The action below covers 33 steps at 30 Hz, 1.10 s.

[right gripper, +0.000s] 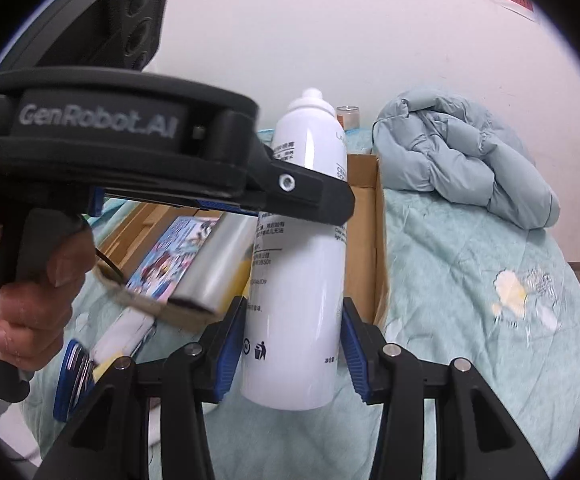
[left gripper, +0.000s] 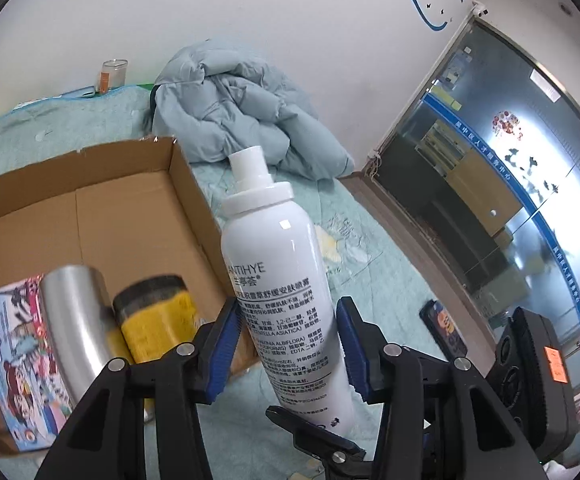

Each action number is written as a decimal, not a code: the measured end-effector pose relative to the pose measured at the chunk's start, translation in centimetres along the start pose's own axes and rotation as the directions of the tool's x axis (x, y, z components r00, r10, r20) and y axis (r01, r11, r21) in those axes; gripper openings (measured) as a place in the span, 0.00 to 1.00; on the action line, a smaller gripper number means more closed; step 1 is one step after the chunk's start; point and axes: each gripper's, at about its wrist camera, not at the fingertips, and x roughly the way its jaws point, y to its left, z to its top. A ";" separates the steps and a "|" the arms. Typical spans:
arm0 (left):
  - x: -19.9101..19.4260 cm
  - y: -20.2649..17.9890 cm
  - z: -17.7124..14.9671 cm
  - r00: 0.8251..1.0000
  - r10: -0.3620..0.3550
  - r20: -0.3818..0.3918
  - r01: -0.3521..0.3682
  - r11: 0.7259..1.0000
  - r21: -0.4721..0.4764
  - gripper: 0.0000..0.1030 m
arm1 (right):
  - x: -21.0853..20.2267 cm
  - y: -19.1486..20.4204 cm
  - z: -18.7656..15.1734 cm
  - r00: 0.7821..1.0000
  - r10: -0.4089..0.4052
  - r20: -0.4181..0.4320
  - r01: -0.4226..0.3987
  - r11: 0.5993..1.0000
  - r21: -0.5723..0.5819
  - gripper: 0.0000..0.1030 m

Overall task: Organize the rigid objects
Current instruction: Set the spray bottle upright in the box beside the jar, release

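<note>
Cardboard box (left gripper: 130,208): left, part-filled.
White spray bottle (left gripper: 274,264): upright, beside the box's right wall, over the bedspread.
Left gripper (left gripper: 290,344), right gripper (right gripper: 291,344): both apparently clamped on the bottle.
Handling: keep it upright, clear the wall, release one grip first.

Tall white spray bottle (left gripper: 286,292) with a white nozzle cap, black print down its side, upright and lifted clear of the bedspread, clamped at mid-body and lower body. Just left of it, open brown cardboard box (left gripper: 102,208) lying on the bed. Inside, side by side: colourful cartoon-printed box (left gripper: 14,360), silver metal cylinder (left gripper: 76,320), and a blurred yellow container with a dark lid (left gripper: 156,316), possibly a jar.
</note>
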 end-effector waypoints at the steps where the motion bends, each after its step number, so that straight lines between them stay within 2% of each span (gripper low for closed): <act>1: -0.1 0.1 0.6 1.000 -0.001 0.003 0.001 1.000 0.000 0.43 | 0.4 -0.4 0.6 1.000 -0.006 -0.002 0.006 1.000 0.000 0.43; 7: 1.5 1.1 3.0 1.000 0.021 -0.015 -0.022 1.000 -0.015 0.43 | 2.5 -1.6 2.5 0.999 -0.004 -0.039 0.004 1.000 0.007 0.43; 14: 6.3 4.3 4.0 0.997 0.033 -0.065 -0.038 0.996 -0.083 0.43 | 6.3 -3.8 3.5 0.991 0.047 -0.127 -0.039 0.997 0.061 0.43; 18: 9.5 6.4 3.5 0.990 0.011 -0.140 -0.028 0.992 -0.125 0.43 | 8.4 -4.7 3.0 0.979 0.040 -0.198 -0.026 0.997 0.073 0.43; 20: 11.2 7.0 2.9 0.983 0.012 -0.183 -0.038 0.989 -0.142 0.43 | 9.5 -5.0 2.2 0.966 0.014 -0.257 0.005 0.997 0.073 0.42; 22: 12.2 7.4 2.5 0.981 0.050 -0.189 -0.078 0.986 -0.145 0.44 | 10.2 -5.2 1.5 0.954 -0.007 -0.301 0.034 0.996 0.085 0.42; 24: 12.8 8.1 2.4 0.980 0.040 -0.197 -0.075 0.981 -0.176 0.44 | 10.3 -5.5 1.3 0.950 -0.004 -0.313 0.037 0.994 0.100 0.42; 26: 12.9 8.1 2.3 0.981 0.044 -0.191 -0.076 0.983 -0.165 0.44 | 10.4 -5.8 1.3 0.946 -0.002 -0.325 0.041 0.993 0.112 0.42; 30: 11.7 7.0 2.1 0.977 0.101 -0.187 -0.120 0.989 -0.091 0.46 | 9.7 -6.3 1.1 0.944 0.008 -0.329 0.044 0.988 0.151 0.43; 33: 8.3 6.0 1.5 0.988 0.129 -0.087 -0.133 0.990 -0.047 0.48 | 8.3 -6.3 0.4 0.952 0.027 -0.305 0.032 0.982 0.187 0.46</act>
